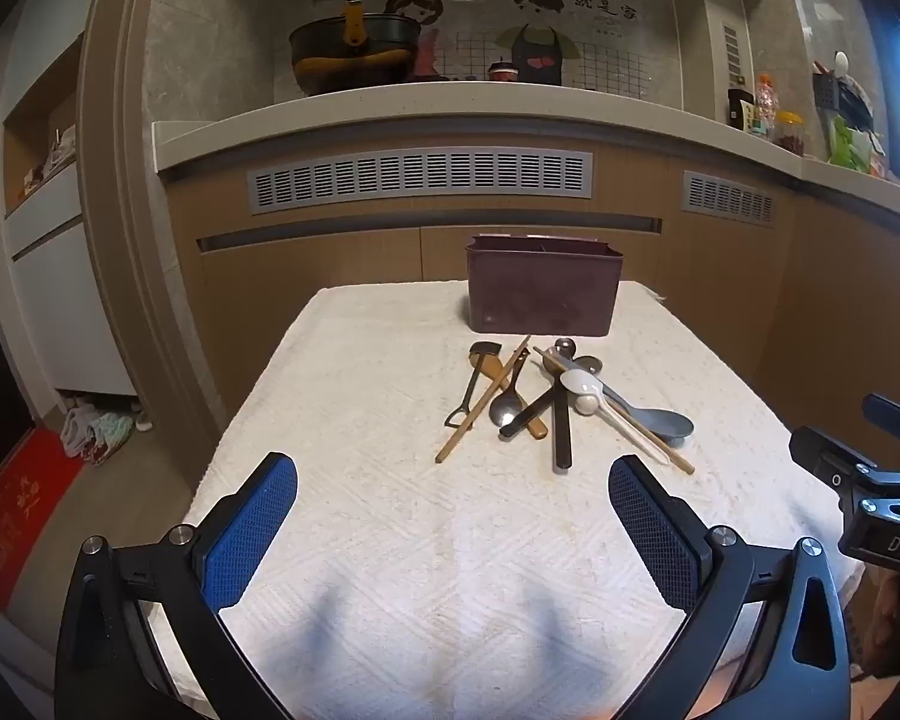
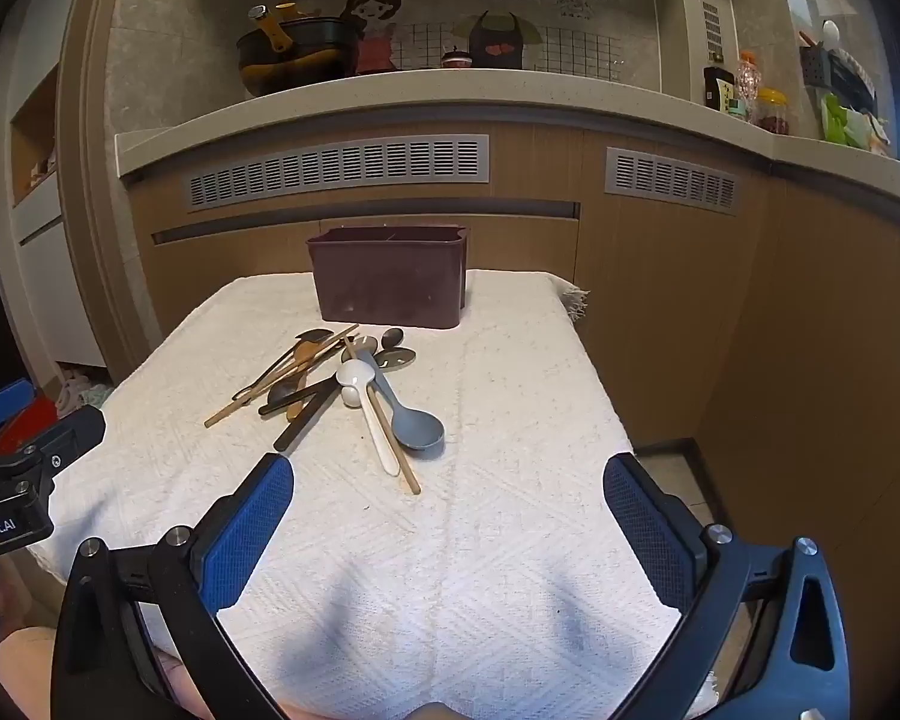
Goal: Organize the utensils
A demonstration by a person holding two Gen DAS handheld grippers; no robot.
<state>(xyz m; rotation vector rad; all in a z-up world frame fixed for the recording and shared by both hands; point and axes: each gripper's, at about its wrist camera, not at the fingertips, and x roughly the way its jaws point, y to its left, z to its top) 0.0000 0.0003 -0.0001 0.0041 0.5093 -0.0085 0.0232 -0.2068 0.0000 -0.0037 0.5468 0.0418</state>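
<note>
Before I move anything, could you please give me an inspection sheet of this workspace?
Surface: white textured cloth over the table, no spills seen.
Job's things: utensil pile of spoons, chopsticks and dark-handled pieces, crossing one another; dark brown holder upright behind it, its inside hidden.
Clutter: nothing seen on the cloth.
Tongs: left tongs open, empty; right tongs open, empty.
Cables: nothing seen.
Surroundings: kitchen counter with a pot, jars.
</note>
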